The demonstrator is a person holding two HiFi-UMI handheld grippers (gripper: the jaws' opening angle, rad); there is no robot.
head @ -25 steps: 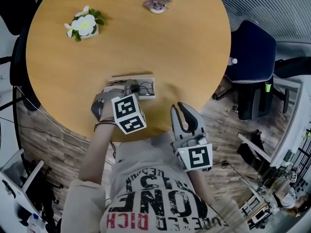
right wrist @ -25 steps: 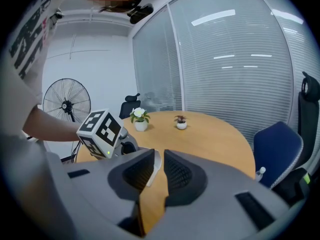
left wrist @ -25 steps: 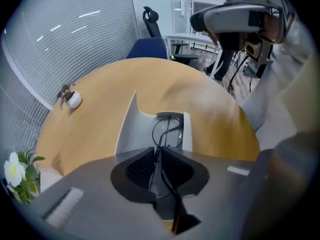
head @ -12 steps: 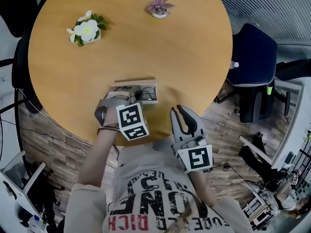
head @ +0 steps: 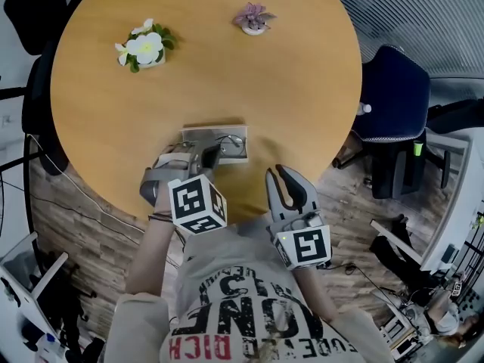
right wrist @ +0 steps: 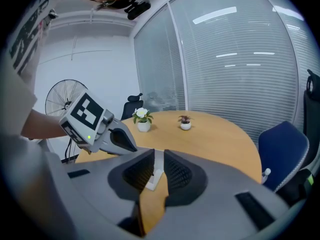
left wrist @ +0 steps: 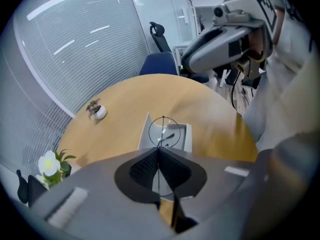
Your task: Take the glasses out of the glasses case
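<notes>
The grey glasses case (head: 227, 135) lies open on the round wooden table (head: 287, 89), near its front edge. My left gripper (head: 209, 156) hovers over the case's near side, pointing steeply down. Its jaws have just been closing and now stand shut on the thin wire of the glasses (left wrist: 163, 131). One round lens ring shows above the left gripper (left wrist: 159, 150), over the case (left wrist: 186, 136). My right gripper (head: 286, 181) waits off the table's edge to the right, open, with nothing between the jaws. In its own view, the right gripper (right wrist: 158, 156) looks toward the case (right wrist: 153, 178).
A white flower in a pot (head: 144, 48) stands at the table's far left and a small purple plant (head: 254, 17) at the far middle. A blue office chair (head: 389, 97) stands to the right of the table. The person's torso is close behind both grippers.
The left gripper's jaws have closed onto the glasses and it has lifted a little above the case. The right gripper has stayed put.
</notes>
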